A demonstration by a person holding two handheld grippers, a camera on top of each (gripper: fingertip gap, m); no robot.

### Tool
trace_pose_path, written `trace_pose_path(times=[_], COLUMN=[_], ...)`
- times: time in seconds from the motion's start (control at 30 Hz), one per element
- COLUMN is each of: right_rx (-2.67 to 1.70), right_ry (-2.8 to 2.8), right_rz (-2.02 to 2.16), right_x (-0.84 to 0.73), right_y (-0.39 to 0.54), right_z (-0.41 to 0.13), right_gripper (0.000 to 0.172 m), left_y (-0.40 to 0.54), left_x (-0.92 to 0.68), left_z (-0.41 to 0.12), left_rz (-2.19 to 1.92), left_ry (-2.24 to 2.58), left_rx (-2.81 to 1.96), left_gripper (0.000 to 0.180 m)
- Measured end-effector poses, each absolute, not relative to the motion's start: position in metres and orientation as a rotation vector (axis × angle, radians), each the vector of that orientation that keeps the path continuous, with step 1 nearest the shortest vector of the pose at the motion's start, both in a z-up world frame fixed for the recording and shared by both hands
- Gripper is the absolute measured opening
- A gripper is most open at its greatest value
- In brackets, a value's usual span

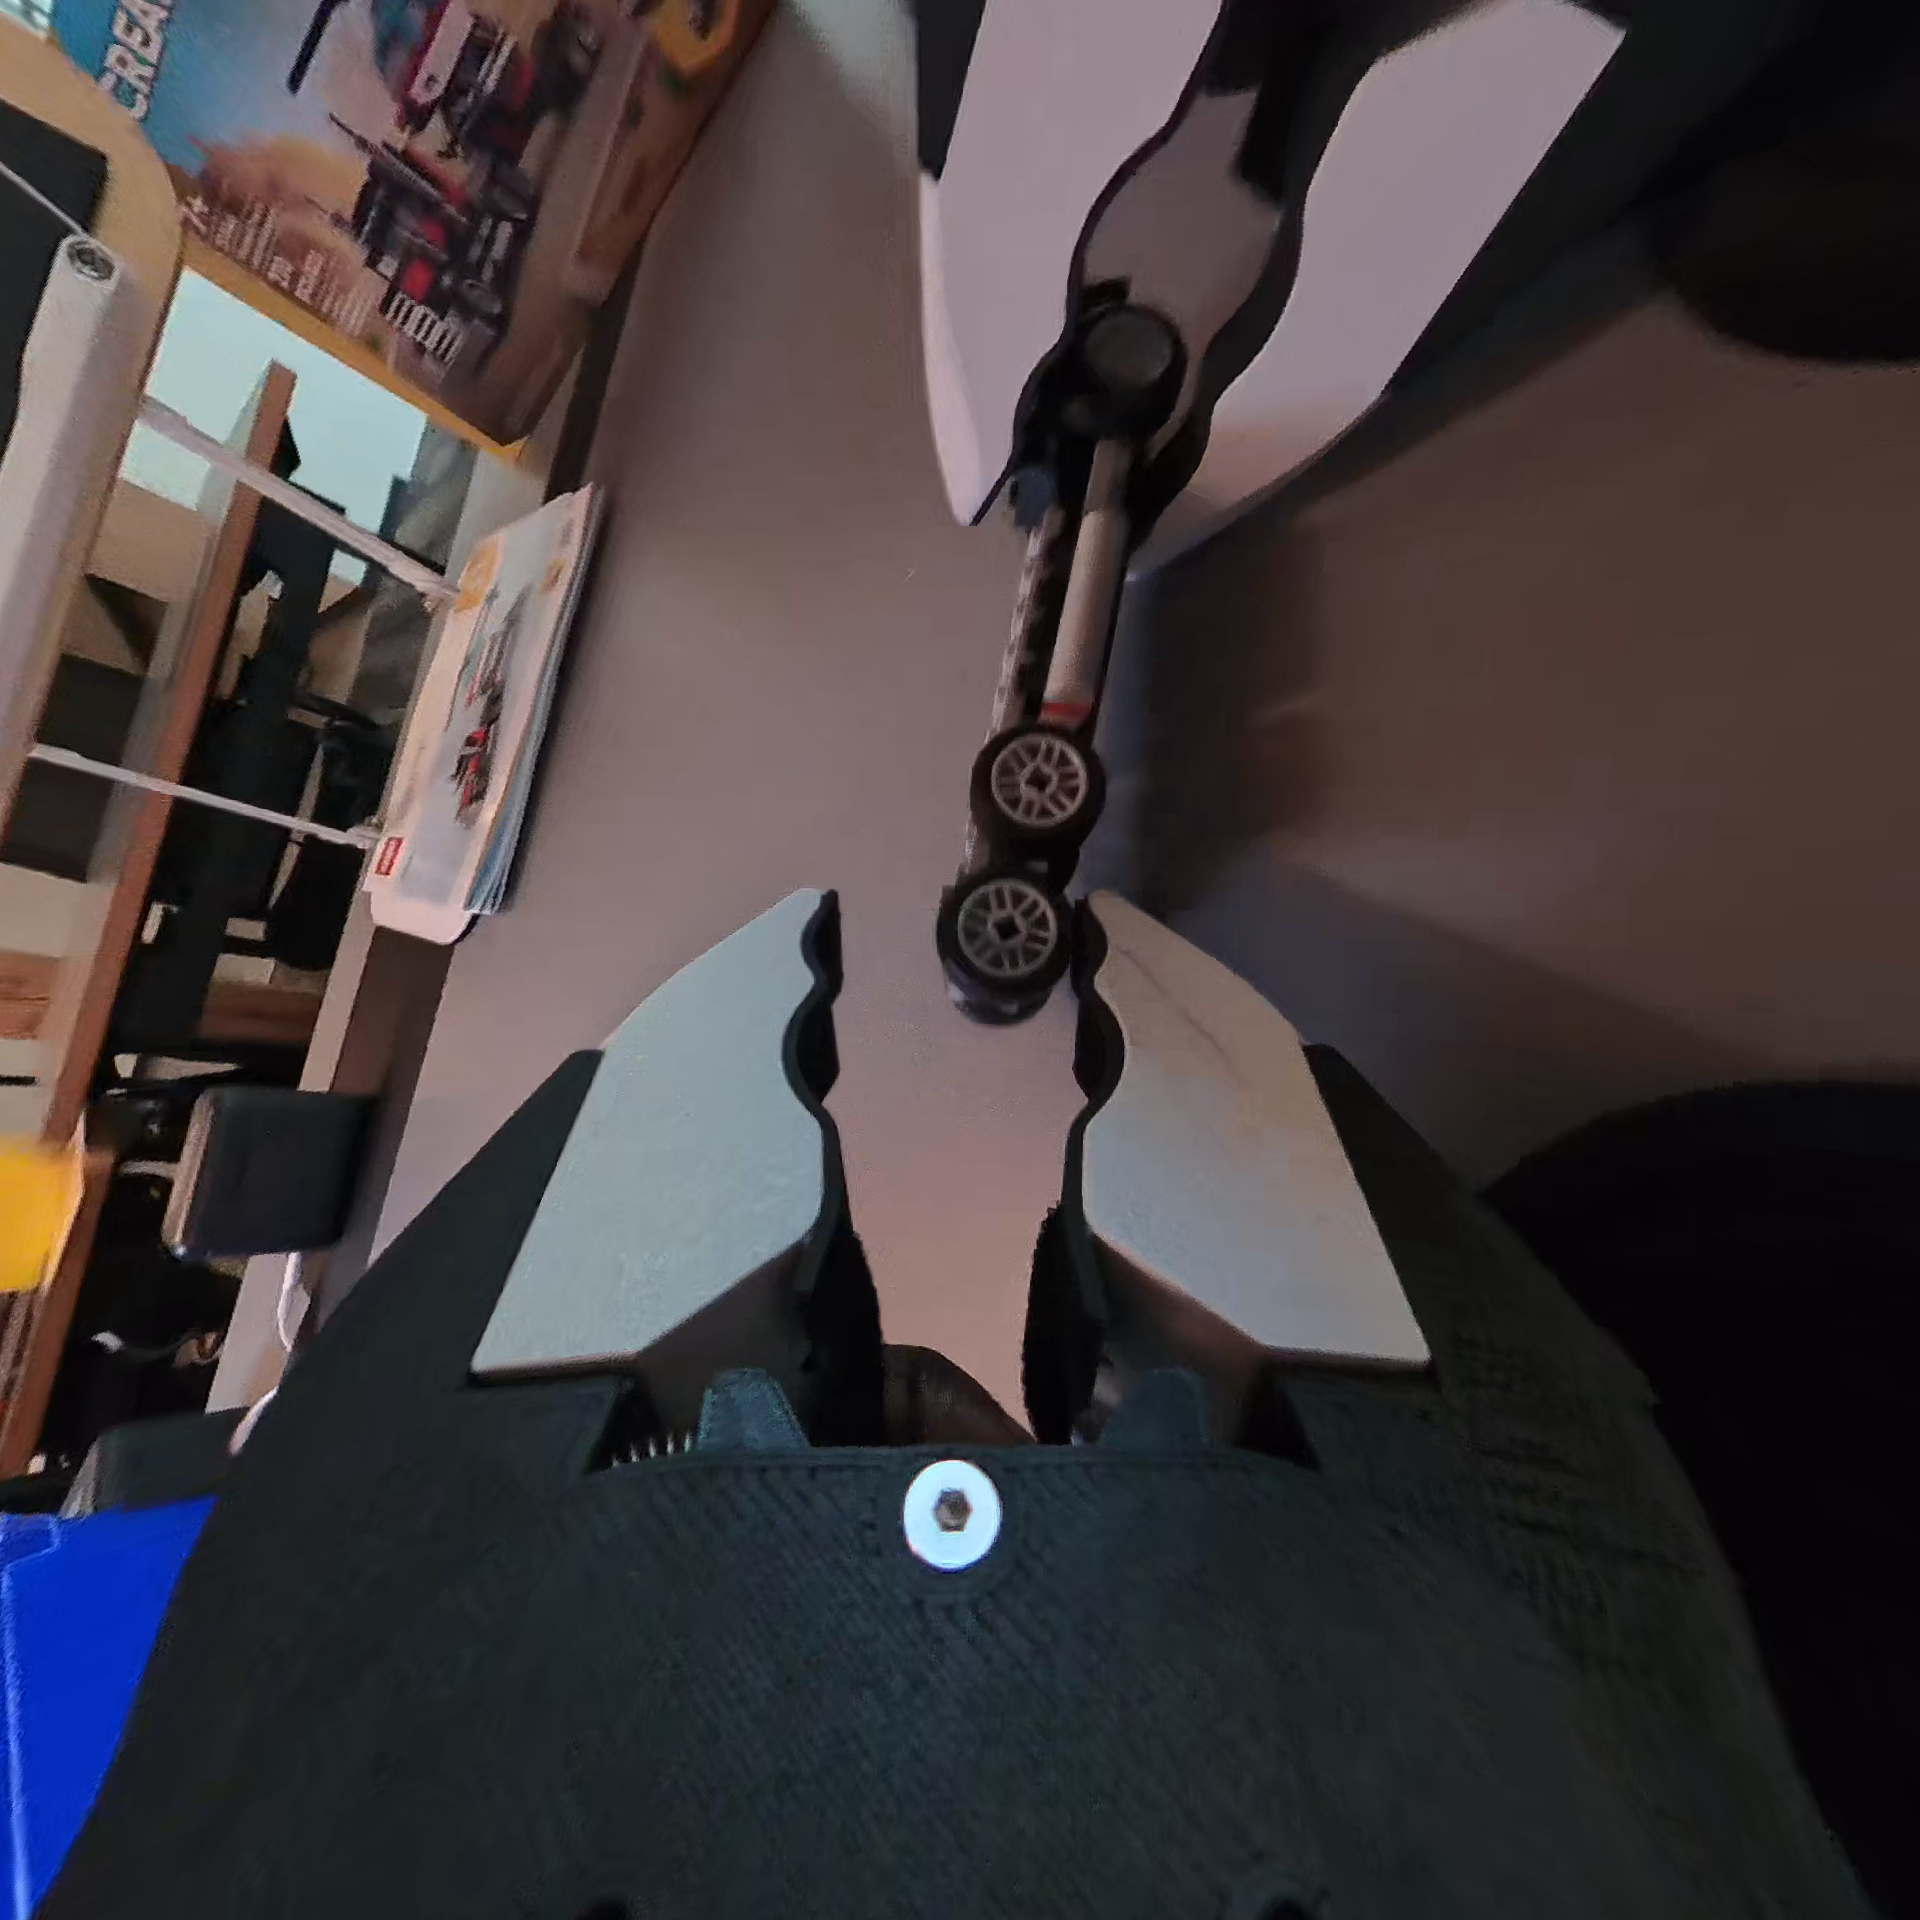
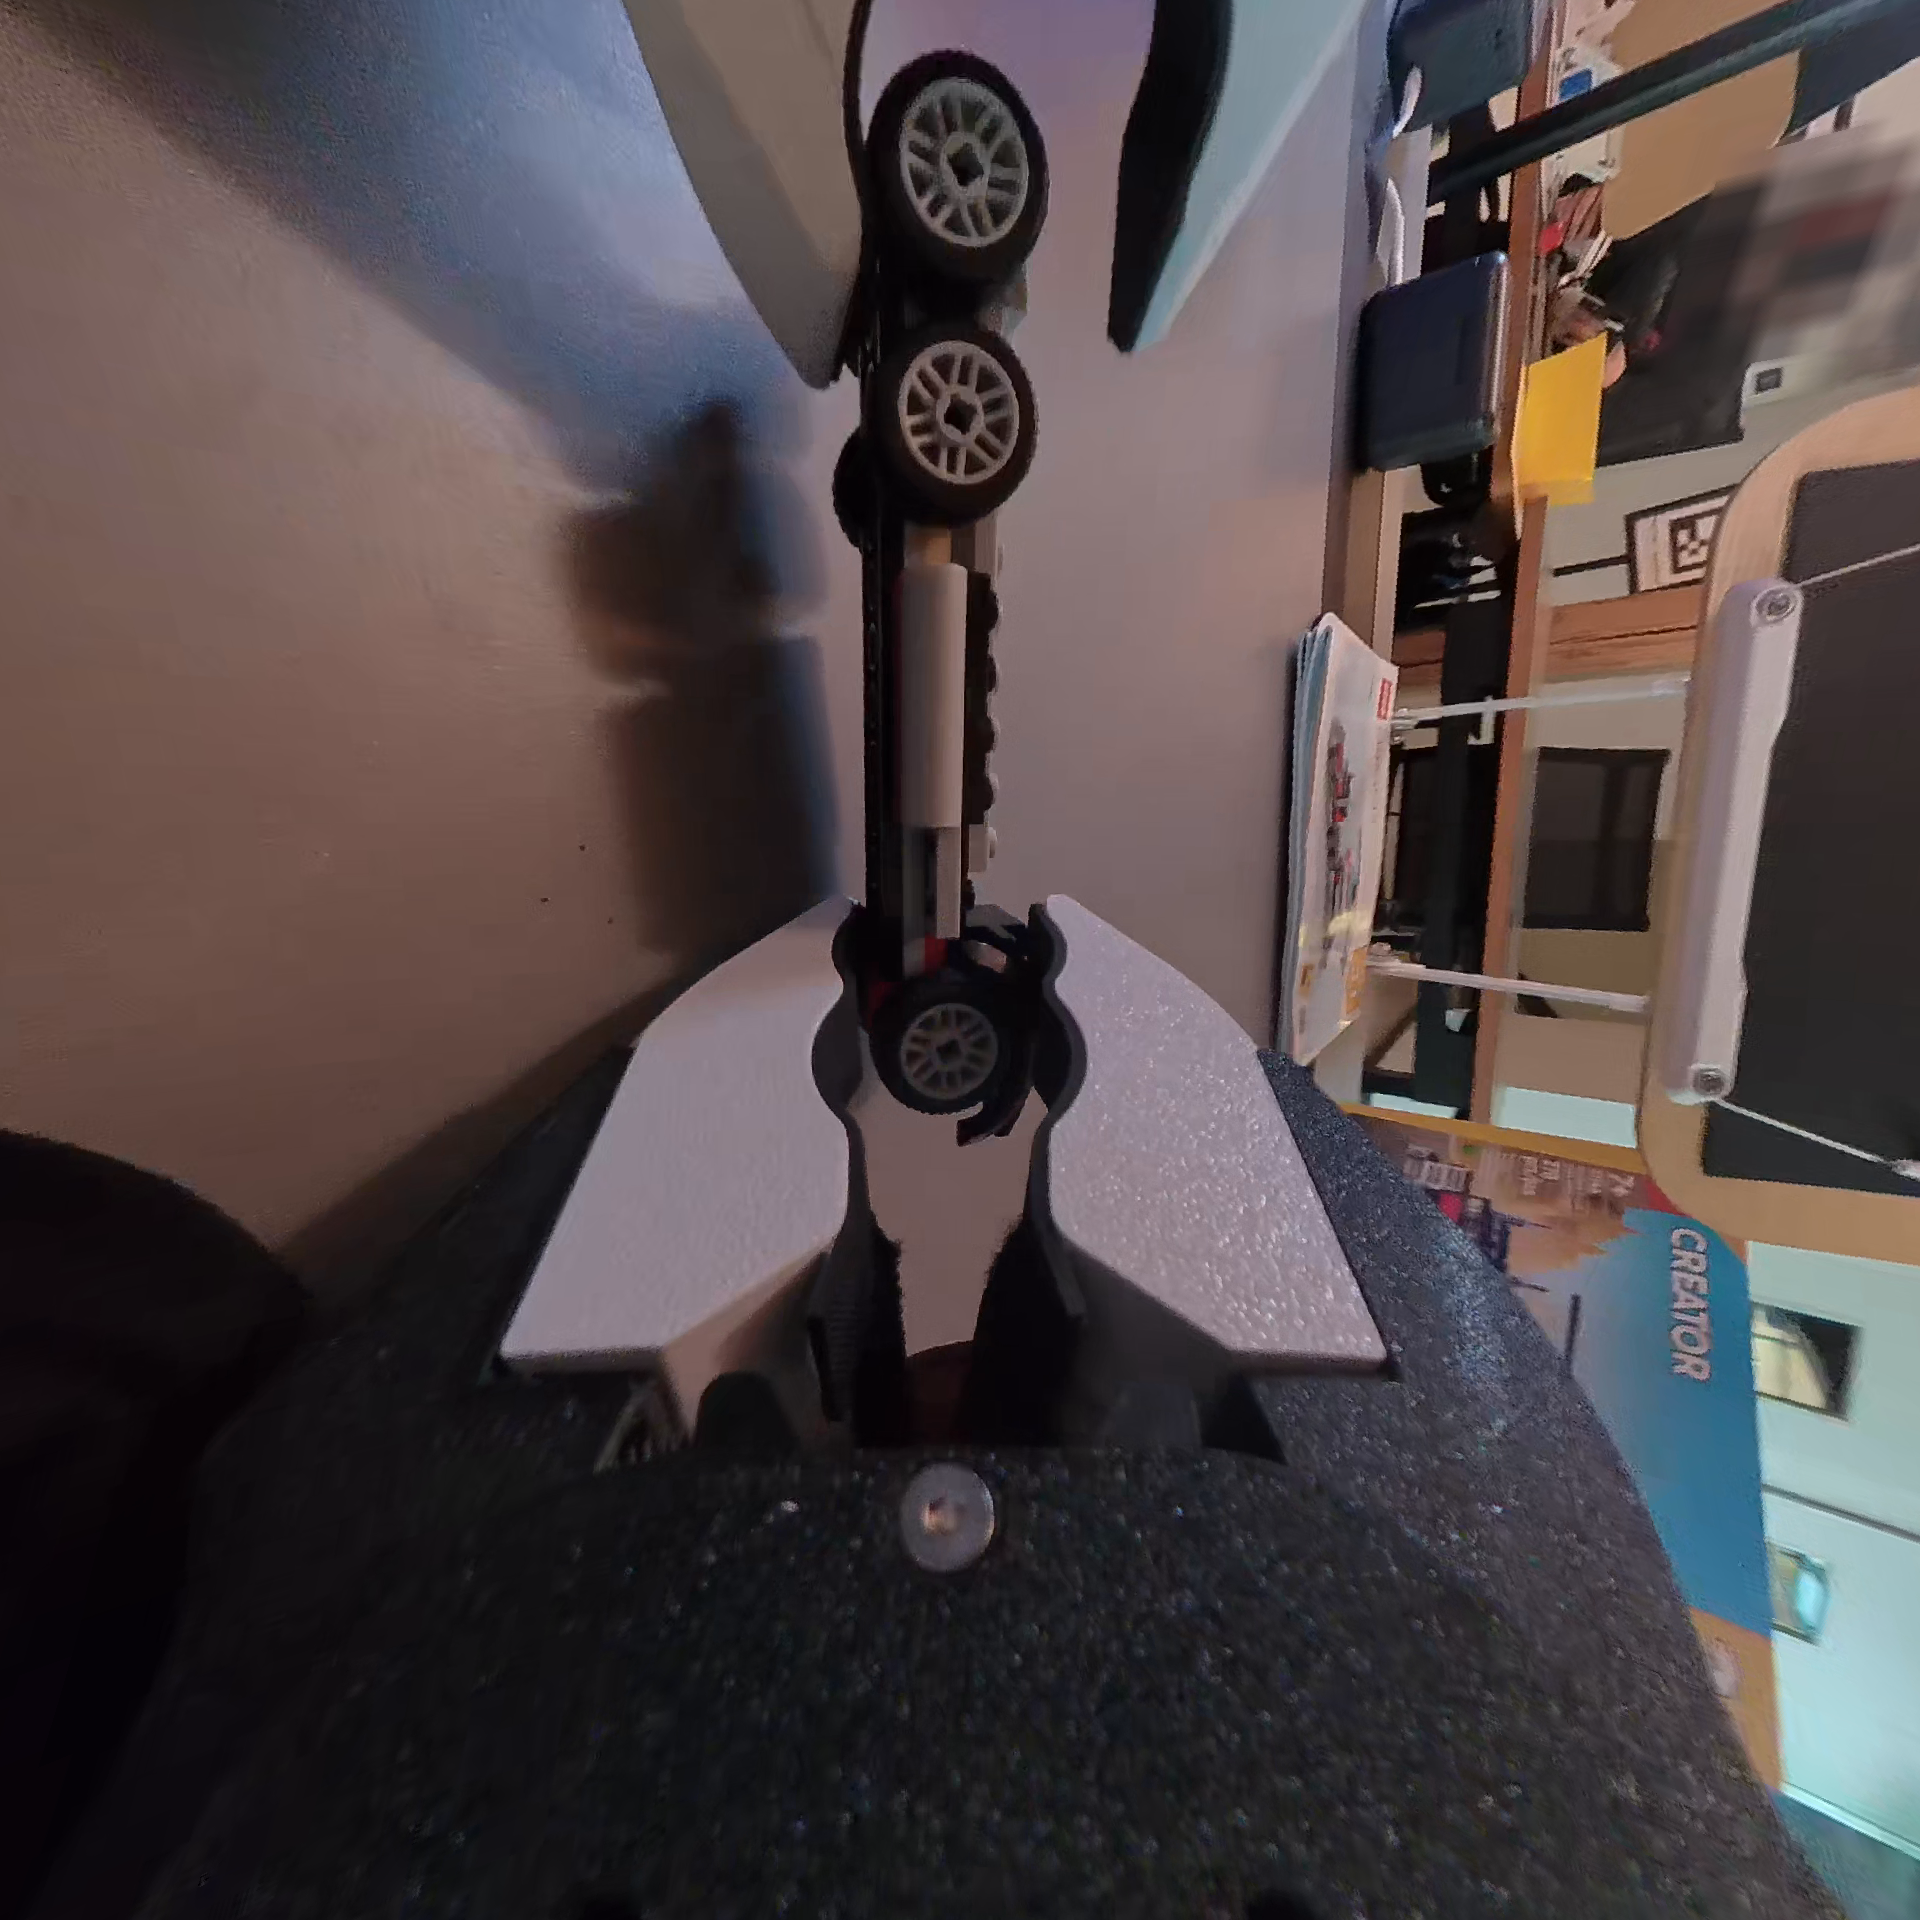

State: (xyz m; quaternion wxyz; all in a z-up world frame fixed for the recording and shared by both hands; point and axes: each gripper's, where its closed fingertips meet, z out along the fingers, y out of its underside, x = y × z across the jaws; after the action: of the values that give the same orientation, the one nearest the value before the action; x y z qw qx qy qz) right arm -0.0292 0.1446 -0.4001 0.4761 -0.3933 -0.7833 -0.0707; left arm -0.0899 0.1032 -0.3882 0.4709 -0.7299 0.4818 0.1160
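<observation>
A long, thin toy brick vehicle frame (image 2: 930, 707), black and grey with grey-spoked wheels, hangs above the grey table (image 2: 312, 623) between my two grippers. My right gripper (image 2: 945, 935) is shut on its single-wheel end (image 2: 940, 1049), with both pads pressing on it. It also shows in the left wrist view (image 1: 1122, 353) at the top, closed on the frame's far end. My left gripper (image 1: 956, 925) is open around the two-wheel end. The end wheel (image 1: 1003, 930) touches one pad (image 1: 1089, 935), and a clear gap separates it from the other pad (image 1: 823, 935). The left gripper also shows in the right wrist view (image 2: 966, 156).
A picture box (image 1: 416, 187) and a thin booklet (image 1: 488, 717) lie along the table's edge; they also show in the right wrist view, the box (image 2: 1662, 1351) and the booklet (image 2: 1335, 831). Wooden shelving (image 2: 1507, 727) stands beyond the edge. A blue object (image 1: 62, 1662) is at the lower left.
</observation>
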Motion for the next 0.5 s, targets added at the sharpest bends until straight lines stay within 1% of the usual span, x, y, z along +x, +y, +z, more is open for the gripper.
trace_pose_path(times=[0.1, 0.2, 0.27, 0.37, 0.5], right_rx=[-0.99, -0.986, -0.992, -1.045, -1.101], right_ry=[-1.909, -1.911, -1.908, -1.874, -1.864], right_rz=[-0.105, -0.092, -0.086, -0.048, -0.046], right_x=[-0.028, -0.028, -0.027, -0.027, -0.027], right_y=[0.143, 0.142, 0.141, 0.142, 0.141], right_z=[-0.4, -0.4, -0.4, -0.398, -0.4], right_gripper=[0.029, 0.029, 0.029, 0.029, 0.028], left_y=[0.103, 0.105, 0.105, 0.106, 0.109], left_x=[-0.09, -0.092, -0.094, -0.088, -0.092], left_z=[-0.387, -0.395, -0.4, -0.39, -0.393], left_rz=[0.278, 0.346, 0.397, 0.355, 0.326], left_ry=[1.174, 1.223, 1.267, 1.189, 1.106], left_rx=[-1.772, -1.781, -1.774, -1.758, -1.841], left_gripper=[0.037, 0.036, 0.026, 0.023, 0.023])
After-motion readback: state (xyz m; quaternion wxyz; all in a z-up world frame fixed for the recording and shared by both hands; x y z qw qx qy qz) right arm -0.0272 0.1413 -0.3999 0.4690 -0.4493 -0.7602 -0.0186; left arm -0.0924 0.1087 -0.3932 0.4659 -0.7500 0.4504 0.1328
